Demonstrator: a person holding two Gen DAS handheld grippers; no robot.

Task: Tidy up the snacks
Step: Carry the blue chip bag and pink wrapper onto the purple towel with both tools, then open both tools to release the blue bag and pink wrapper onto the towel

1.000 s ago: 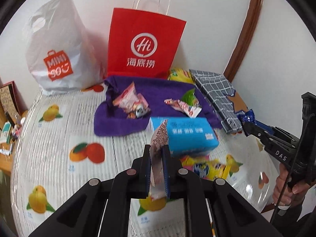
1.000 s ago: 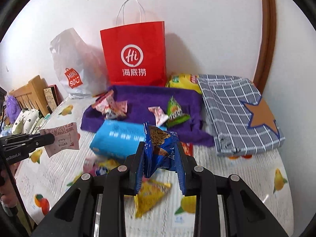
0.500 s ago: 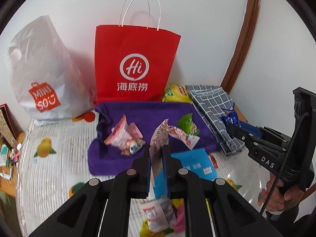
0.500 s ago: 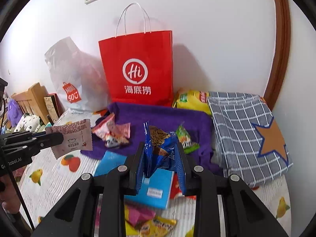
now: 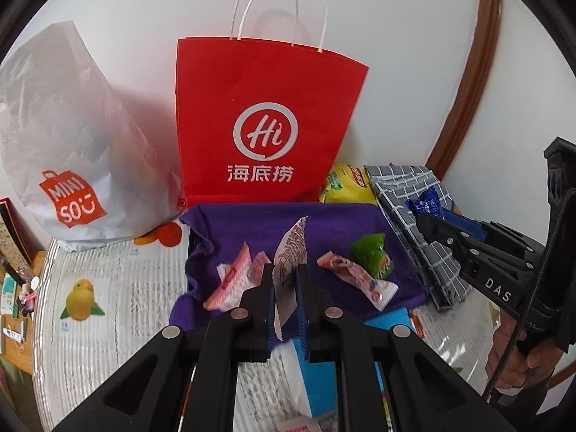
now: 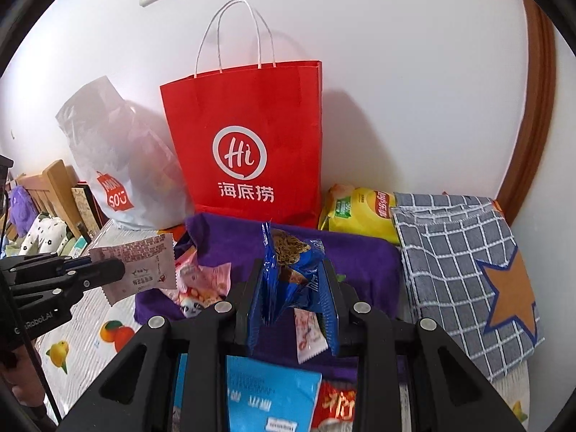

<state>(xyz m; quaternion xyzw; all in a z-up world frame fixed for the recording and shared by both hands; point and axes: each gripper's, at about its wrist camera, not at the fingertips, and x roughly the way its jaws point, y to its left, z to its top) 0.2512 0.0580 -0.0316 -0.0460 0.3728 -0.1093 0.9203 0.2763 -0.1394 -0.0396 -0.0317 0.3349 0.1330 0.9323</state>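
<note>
the left gripper is clamped on a thin white snack packet. the right gripper pinches a blue cookie packet, both above the purple cloth

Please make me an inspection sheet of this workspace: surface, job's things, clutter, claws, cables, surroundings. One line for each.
Surface: table under a ribbed clear cover with a fruit-print cloth.
Job's things: pink, green and white snack packets lie on a purple towel; a light blue flat pack lies in front of it.
Clutter: red paper carrier bag, white plastic shopping bag, yellow crisp bag, grey checked cloth with an orange star.
Claws: left claw shut on a pale printed sachet; right claw shut on a blue biscuit packet.
Cables: black cable along the right claw's handle.
Surroundings: white wall, brown curved wooden trim.
</note>
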